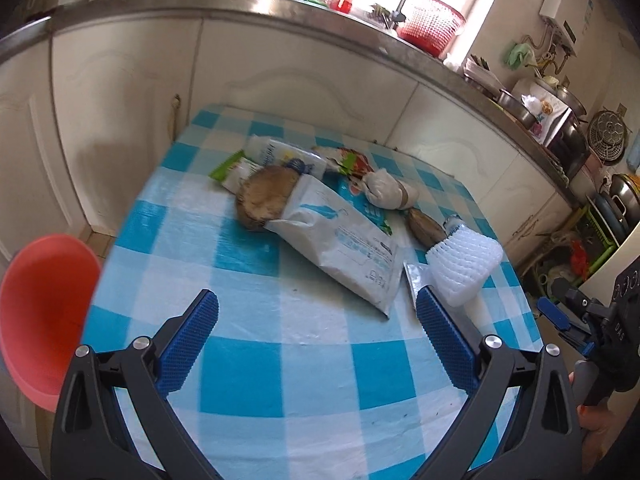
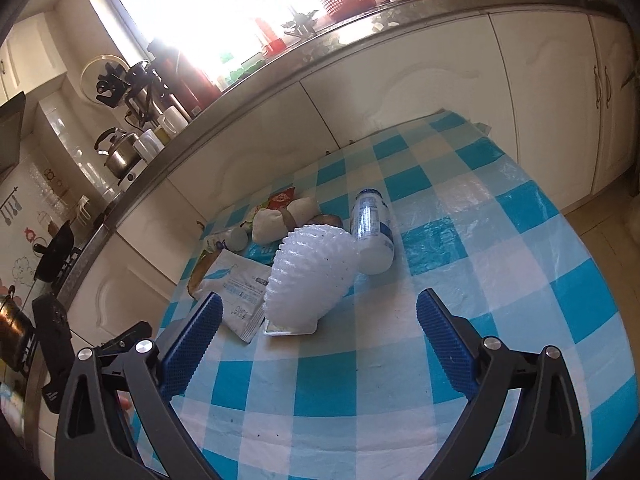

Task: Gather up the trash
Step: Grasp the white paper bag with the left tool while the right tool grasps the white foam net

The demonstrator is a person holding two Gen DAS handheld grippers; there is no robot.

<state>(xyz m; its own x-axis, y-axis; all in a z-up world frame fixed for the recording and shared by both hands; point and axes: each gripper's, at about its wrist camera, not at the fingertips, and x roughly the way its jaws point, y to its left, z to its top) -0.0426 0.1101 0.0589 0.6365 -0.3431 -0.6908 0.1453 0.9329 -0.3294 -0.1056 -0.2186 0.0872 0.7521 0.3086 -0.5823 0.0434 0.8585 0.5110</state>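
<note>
Trash is all sitting in one heap toward the far side of the checkered table [image 1: 304, 360] — a white mailer bag [image 1: 340, 236], a foam fruit net [image 2: 308, 276], a small plastic bottle [image 2: 372, 228], a knotted white bundle [image 1: 390, 192] and some snack wrappers [image 1: 348, 162]. Nothing has been picked up yet, so this looks like the very start. Left gripper [image 1: 318, 338] hangs over the near part of the table, jaws spread wide and holding nothing. Right gripper [image 2: 318, 338] is the same — released, empty, aimed at the foam net just ahead of it. An orange bin [image 1: 44, 316] sits off the table's left edge, probably where it all goes. Next move, I'd guess: push the right one forward, straddle the net, squeeze gently since it's squishy, then carry it across.
</note>
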